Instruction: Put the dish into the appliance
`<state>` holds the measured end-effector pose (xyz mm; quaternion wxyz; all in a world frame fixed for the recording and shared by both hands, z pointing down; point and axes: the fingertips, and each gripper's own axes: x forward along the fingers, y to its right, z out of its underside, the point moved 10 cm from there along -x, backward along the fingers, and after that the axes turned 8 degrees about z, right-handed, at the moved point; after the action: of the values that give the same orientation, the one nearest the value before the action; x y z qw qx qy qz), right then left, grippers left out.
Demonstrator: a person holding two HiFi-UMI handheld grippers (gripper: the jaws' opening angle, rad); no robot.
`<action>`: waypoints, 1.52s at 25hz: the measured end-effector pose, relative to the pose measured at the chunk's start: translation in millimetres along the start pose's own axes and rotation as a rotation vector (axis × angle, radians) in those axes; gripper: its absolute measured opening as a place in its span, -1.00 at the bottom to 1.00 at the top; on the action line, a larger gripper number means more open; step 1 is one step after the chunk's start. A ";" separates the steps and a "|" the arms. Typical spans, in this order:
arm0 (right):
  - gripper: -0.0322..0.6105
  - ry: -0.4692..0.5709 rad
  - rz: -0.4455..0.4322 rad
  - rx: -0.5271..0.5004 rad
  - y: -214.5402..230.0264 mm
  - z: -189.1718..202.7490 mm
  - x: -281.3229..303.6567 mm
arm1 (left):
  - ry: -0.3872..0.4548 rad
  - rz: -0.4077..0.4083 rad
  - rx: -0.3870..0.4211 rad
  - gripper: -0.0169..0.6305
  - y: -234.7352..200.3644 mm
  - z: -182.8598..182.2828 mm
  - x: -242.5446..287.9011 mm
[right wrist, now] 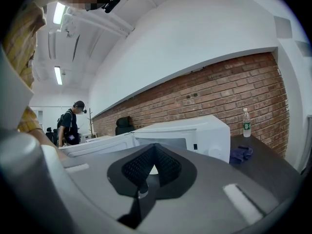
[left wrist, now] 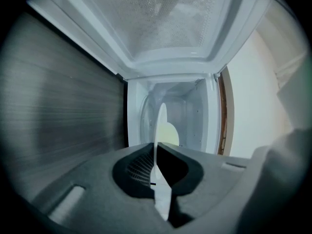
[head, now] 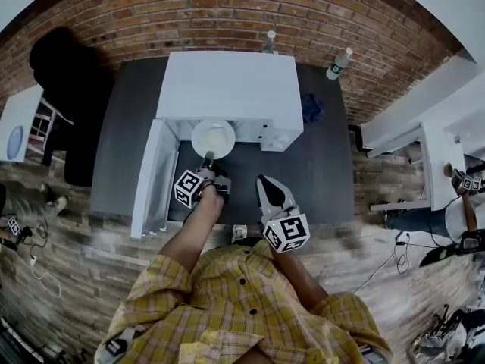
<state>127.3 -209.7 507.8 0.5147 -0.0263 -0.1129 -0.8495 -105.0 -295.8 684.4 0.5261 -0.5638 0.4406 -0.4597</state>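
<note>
A white microwave stands on a dark table, its door swung open to the left. My left gripper is shut on the near rim of a white dish, which sits at the mouth of the oven. In the left gripper view the dish shows edge-on between the pads of the left gripper, with the oven cavity straight ahead and the door's mesh window above. My right gripper hangs back to the right, shut and empty.
Two water bottles stand at the table's back by the brick wall. A blue cloth lies right of the microwave. A black chair is at the left, a white desk at the right. A person stands far off.
</note>
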 end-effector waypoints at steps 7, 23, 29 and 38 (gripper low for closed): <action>-0.89 -0.007 -0.004 -0.007 2.1 1.6 1.1 | 0.038 0.011 -0.017 -0.92 -7.9 1.5 15.0; -0.89 -0.014 -0.016 -0.023 12.3 1.9 12.7 | 0.067 -0.021 0.015 -0.92 -19.8 -4.3 56.3; -0.89 -0.022 -0.027 -0.019 12.3 1.6 21.8 | 0.068 -0.059 0.013 -0.91 -25.2 -7.4 63.6; -0.89 -0.032 -0.031 -0.034 17.2 2.3 30.0 | 0.051 -0.104 0.006 -0.91 -29.4 -5.4 75.8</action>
<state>128.2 -242.9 517.8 0.4989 -0.0470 -0.1070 -0.8587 -95.5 -369.4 718.0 0.4918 -0.5724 0.4226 -0.5019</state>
